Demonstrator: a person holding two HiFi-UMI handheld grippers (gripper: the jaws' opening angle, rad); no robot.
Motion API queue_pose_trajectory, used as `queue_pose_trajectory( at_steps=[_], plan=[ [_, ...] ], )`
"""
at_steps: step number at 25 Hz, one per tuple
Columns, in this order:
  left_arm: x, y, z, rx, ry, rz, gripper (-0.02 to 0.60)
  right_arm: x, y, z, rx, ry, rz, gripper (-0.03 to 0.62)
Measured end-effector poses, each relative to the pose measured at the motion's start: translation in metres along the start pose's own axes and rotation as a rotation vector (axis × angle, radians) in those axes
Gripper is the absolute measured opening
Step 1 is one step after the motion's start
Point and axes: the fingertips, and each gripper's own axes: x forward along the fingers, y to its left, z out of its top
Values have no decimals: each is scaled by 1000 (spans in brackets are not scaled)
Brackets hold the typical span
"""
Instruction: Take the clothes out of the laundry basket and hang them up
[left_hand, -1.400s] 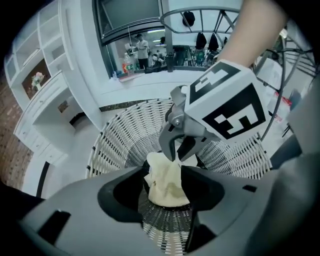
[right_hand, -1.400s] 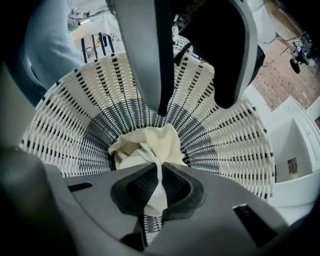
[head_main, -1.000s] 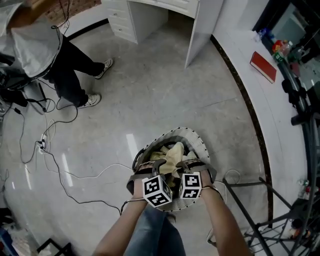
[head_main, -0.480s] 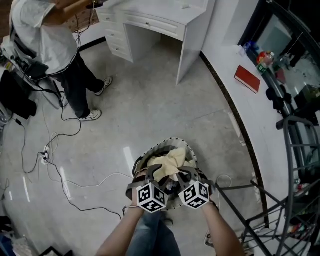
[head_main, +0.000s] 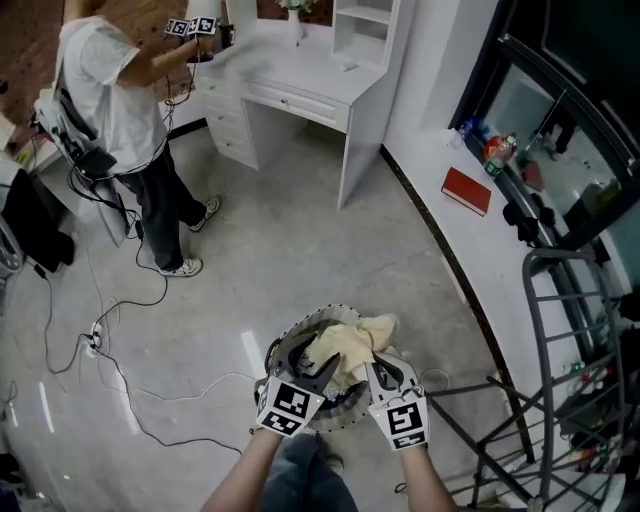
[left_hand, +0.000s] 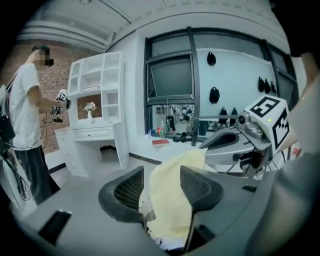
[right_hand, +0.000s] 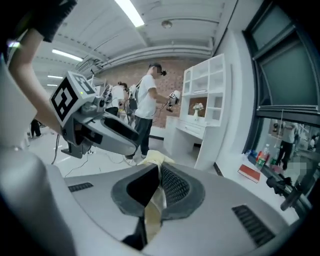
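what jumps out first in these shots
A pale yellow garment hangs above the laundry basket at bottom centre, pinched in the shut right gripper and running between the left gripper's spread jaws. Top left, a person in a white shirt stands by a white desk.

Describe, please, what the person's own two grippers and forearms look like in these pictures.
The left gripper and right gripper have grey bodies, black mesh-textured pads and a white cube of black square markers each. The forearms are sleeveless; the jeans are blue.
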Motion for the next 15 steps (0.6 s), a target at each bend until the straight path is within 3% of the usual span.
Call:
queue_pose_trajectory(
  at_steps=[6,15],
  plan=[
    [-38,-6,58,-37,-113,-16,239,-59,-13,66,107,-132,-84,11],
    [-106,-27,96,-39,-212,-60,236,-143,-27,160,198,-342,-166,9]
  ],
)
